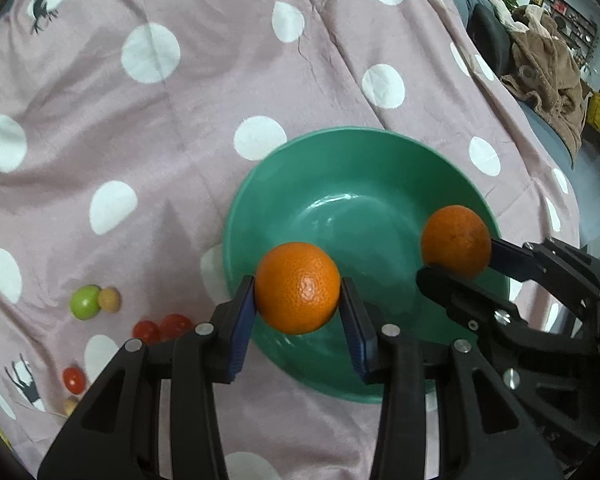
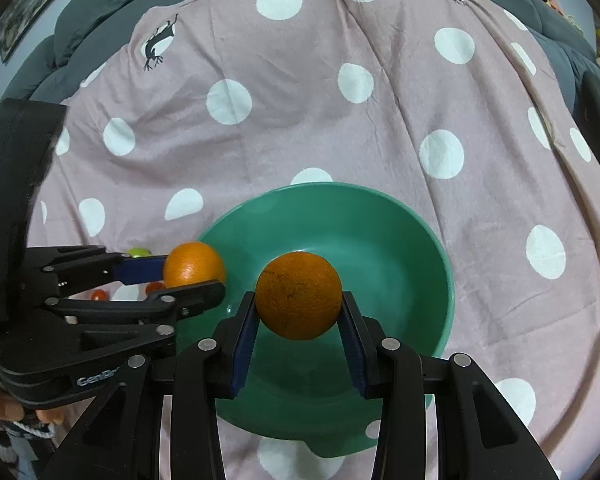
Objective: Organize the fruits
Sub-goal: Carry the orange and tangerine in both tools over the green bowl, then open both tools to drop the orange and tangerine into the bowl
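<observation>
While poised over the green bowl (image 1: 300, 168), left gripper (image 1: 298, 300) clamped on one orange (image 1: 297, 286), right gripper (image 2: 299, 308) on another orange (image 2: 298, 294).

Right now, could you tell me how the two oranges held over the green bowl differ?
The left orange is brighter and cleaner-skinned; the right orange is duller, with dark blemishes. The left hangs near the green bowl rim, the right nearer its middle. Both are gripped in tongs, unreleased.

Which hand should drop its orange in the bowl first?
Probably the right: its orange hangs nearer the middle of the bowl, while the left gripper's orange hangs closer to the rim.
</observation>
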{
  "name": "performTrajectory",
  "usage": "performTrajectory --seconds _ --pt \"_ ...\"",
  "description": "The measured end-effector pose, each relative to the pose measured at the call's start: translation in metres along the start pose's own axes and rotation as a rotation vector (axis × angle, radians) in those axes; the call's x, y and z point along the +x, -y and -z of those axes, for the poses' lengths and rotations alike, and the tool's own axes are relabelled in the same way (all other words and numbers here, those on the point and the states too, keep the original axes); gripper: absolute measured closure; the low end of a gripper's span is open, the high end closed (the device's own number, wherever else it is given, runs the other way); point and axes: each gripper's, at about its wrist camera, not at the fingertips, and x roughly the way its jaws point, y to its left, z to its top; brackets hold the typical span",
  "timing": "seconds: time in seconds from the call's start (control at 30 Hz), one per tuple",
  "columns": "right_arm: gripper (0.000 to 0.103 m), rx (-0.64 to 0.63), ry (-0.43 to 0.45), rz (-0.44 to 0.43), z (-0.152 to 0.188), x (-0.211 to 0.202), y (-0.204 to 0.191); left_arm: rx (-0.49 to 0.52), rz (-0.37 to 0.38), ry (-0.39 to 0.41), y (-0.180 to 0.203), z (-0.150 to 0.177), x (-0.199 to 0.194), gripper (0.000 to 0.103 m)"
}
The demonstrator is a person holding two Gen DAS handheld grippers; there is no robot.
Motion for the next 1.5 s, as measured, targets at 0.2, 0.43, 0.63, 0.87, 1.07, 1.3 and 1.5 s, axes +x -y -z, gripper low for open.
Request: performTrajectory --seconds 0.2,0.43,0.63,0.87,1.07,1.3,1.5 --pt "0.062 -0.010 -0.041 0.037 0.003 0.006 0.003 0.008 -0.008 -0.027 0.006 0.002 0.010 0.062" --pt "0.062 -0.005 -0.103 0.076 0.008 0.014 0.004 0.009 -0.024 -0.039 0.005 0.004 0.011 0.050" --pt "0.059 -0.005 -0.091 0.108 0.013 0.002 0.007 -0.013 -0.010 0.000 0.002 0.009 -0.008 0.038" --pt "0.056 -0.037 -0.033 0.084 0.020 -0.027 -0.009 -0.056 -0.055 0.044 -0.023 0.042 -0.040 0.022" --pt "0.056 -0.087 -0.063 -0.026 0.043 -0.033 -0.043 -0.155 -0.109 -0.029 -0.067 0.103 -0.044 0.021" --pt "0.056 -0.158 -0.122 -0.127 0.061 -0.025 -0.092 -0.323 -0.169 -0.055 -0.123 0.166 -0.064 0.021" --pt "0.056 -0.207 -0.145 -0.191 0.068 -0.020 -0.128 -0.443 -0.178 0.002 -0.157 0.207 -0.097 0.021"
